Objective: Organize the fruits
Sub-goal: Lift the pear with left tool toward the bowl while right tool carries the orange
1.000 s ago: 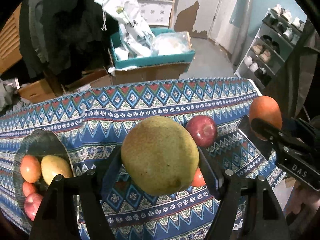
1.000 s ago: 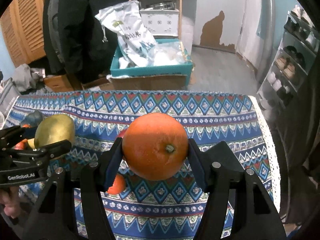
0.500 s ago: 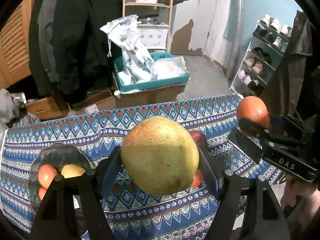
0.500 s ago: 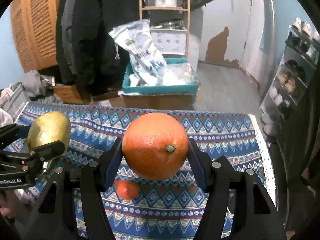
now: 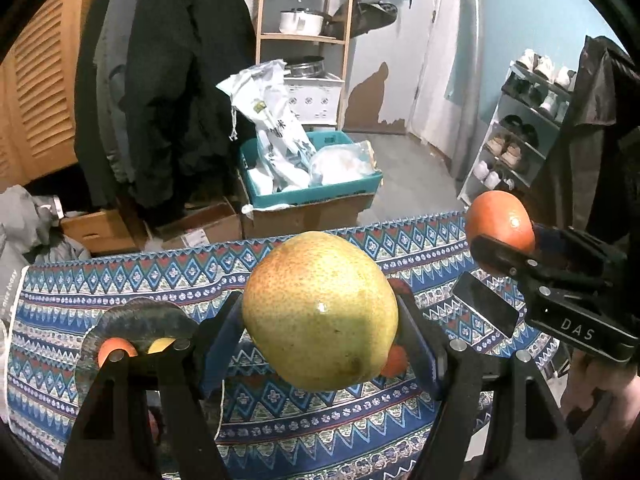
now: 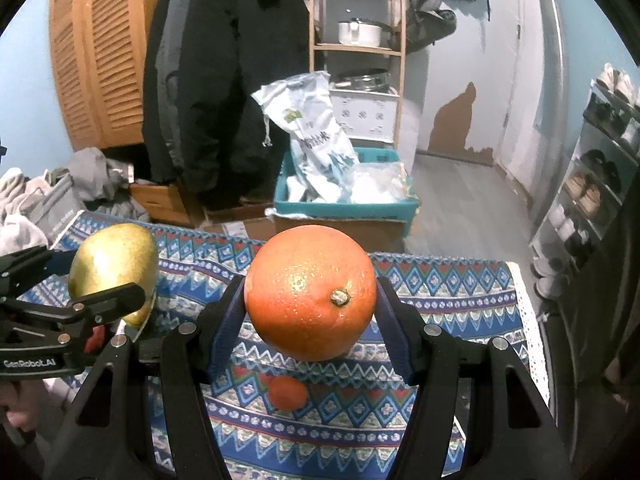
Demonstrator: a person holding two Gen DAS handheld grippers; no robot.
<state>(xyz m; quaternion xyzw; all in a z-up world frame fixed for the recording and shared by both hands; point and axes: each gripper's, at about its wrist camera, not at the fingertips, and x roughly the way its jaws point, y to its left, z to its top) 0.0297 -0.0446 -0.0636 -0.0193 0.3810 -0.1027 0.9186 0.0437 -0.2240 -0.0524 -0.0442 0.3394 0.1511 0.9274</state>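
Observation:
My left gripper (image 5: 320,320) is shut on a big yellow-green pear (image 5: 320,310), held above the patterned tablecloth (image 5: 120,280). My right gripper (image 6: 310,300) is shut on a large orange (image 6: 310,292); in the left wrist view the same orange (image 5: 500,218) shows at the right. The pear (image 6: 114,268) in the left gripper appears at the left of the right wrist view. A dark bowl (image 5: 140,316) at the left of the table holds an orange-red fruit and a yellow one. A small orange fruit (image 6: 287,392) lies on the cloth below the held orange.
Beyond the table's far edge stand cardboard boxes, a teal crate (image 5: 316,196) with plastic bags, hanging dark coats (image 5: 180,80) and a wooden shelf (image 5: 304,36). A shoe rack (image 5: 520,136) is at the right. A person's hand (image 5: 600,384) holds the right gripper.
Both grippers have risen and tilted up with their fruits; the table sits lower in both views and more of the room shows. The red apple is now hidden behind the pear.

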